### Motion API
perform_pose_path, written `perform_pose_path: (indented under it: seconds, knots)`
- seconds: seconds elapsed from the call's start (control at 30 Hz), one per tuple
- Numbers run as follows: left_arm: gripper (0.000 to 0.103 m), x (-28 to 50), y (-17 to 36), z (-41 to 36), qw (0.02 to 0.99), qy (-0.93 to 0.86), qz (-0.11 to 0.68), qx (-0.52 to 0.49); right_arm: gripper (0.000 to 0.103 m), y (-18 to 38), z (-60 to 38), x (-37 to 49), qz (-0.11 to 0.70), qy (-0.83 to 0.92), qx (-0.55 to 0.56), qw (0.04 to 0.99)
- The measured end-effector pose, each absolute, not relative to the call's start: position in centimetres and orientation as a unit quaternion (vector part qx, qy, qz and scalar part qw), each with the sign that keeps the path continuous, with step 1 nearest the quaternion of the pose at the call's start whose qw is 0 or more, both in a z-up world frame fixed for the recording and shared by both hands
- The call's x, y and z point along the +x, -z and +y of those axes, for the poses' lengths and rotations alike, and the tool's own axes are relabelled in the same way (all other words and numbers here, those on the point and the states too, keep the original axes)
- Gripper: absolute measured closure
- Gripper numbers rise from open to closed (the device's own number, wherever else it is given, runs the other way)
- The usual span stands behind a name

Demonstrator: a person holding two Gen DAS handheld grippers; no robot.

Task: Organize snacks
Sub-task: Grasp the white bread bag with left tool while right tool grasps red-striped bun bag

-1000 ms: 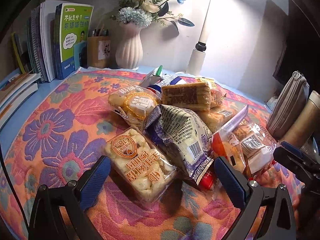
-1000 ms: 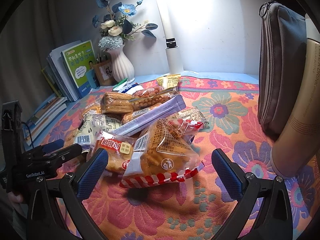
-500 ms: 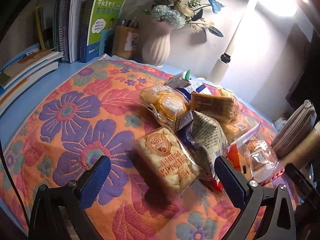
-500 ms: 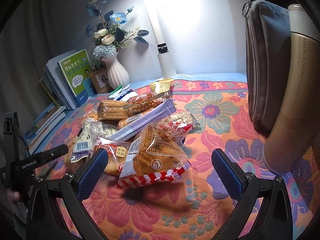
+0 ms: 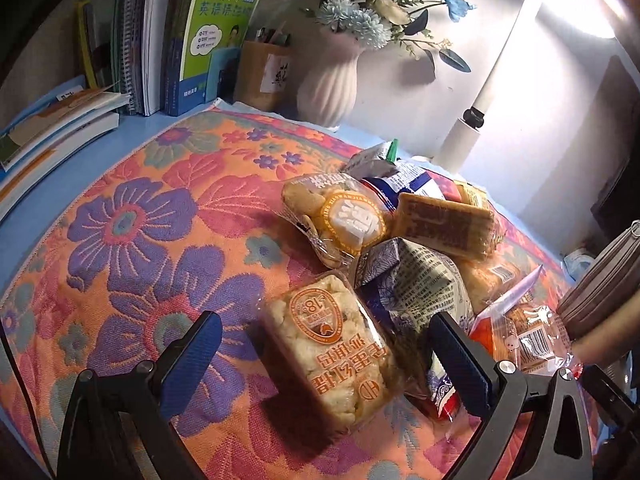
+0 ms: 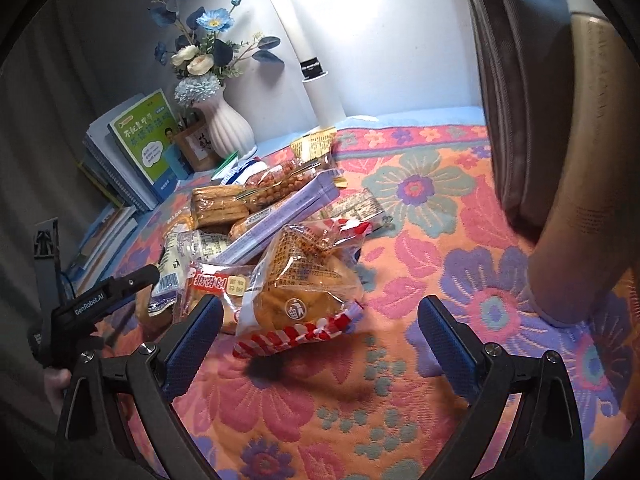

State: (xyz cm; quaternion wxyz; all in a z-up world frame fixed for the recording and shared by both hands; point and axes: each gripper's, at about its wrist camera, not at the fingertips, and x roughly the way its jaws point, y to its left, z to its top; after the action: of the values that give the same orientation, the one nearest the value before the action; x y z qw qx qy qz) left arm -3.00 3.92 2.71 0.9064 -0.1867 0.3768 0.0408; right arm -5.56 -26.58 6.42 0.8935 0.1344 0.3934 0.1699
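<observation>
Nothing looks sorted yet: the snack packets (image 5: 404, 264) lie heaped on the floral cloth (image 5: 132, 240), both the left hand-held gripper (image 5: 328, 356) and right hand-held gripper (image 6: 320, 332) spread apart, empty.

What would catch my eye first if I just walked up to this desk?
Probably the heap of wrapped snacks in the middle of the bright flowered cloth, with a puffed rice cake pack lying between the open left gripper. Behind, a white vase of blue flowers stands beside upright books.
</observation>
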Motion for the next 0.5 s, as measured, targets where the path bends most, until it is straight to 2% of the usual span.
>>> perform_pose_path:
  seconds: [0.3, 0.4, 0.5]
  knots:
    - [0.007, -3.2, -2.4, 4.7, 0.901, -0.051, 0.381, -0.201, 0.005, -4.7, -24.1, -3.1, 0.427, -0.178, 0.154, 0.873]
    - [0.015, -2.6, -1.7, 4.1, 0.895, -0.069, 0.398, -0.189, 0.006, -4.5, -23.9, -2.9, 0.427, -0.169, 0.155, 0.875]
    - [0.016, -2.3, -1.4, 4.0, 0.892, -0.074, 0.406, -0.183, 0.026, -3.7, -24.1, -2.3, 0.443, -0.156, 0.156, 0.869]
